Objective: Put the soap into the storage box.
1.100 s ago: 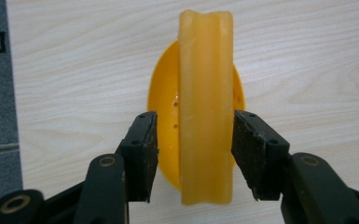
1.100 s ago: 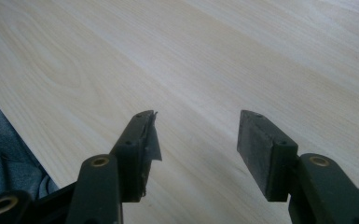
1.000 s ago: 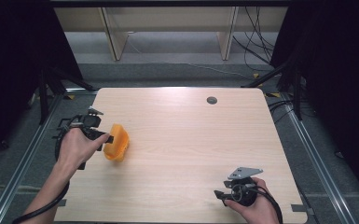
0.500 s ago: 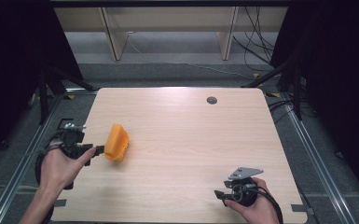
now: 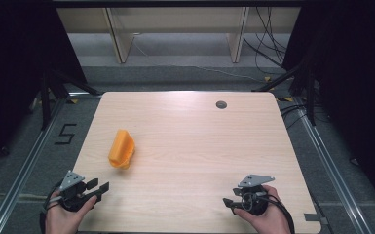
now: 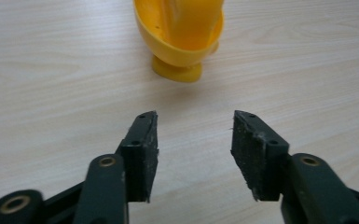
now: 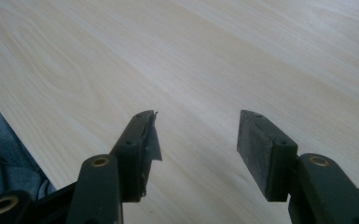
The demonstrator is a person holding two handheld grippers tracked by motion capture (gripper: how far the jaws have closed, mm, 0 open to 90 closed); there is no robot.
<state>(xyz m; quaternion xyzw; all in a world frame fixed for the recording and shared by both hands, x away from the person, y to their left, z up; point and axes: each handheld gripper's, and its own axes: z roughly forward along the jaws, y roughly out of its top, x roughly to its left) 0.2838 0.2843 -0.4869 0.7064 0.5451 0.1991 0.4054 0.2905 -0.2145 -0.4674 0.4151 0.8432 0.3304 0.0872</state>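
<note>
**Two open hand-held grippers, one orange cup left alone on the counter**

Two tools sit at the near edge of the pale wood-grain counter point(image 5: 185, 146), one at each corner, and neither carries anything. We hold the left hand-held gripper point(image 5: 100, 186) low at the near left corner, its two black jaws spread apart with bare wood between them, pointed up the board toward the small orange-yellow plastic footed cup point(image 5: 121, 148). In the left gripper view that cup point(image 6: 181, 37) lies on its side straight ahead of the parted jaws, its round foot turned toward us and its bowl facing away, well clear of both pads. We judge this as a resting stance: aimed at the cup so it stays in the camera's sight, yet far enough off that nothing can nudge it.

The right hand-held gripper point(image 5: 229, 202) lies at the near right corner, jaws likewise apart, looking across empty wood; in its own view a strip of blue-grey fabric shows past the counter edge at lower left. Held there, it keeps out of the left side's working space.

The cup rests left of centre on the counter, well apart from the small dark round grommet point(image 5: 221, 104) near the far edge. Lying tipped, it could roll if bumped, which we think is good reason to keep both tools back.
</note>
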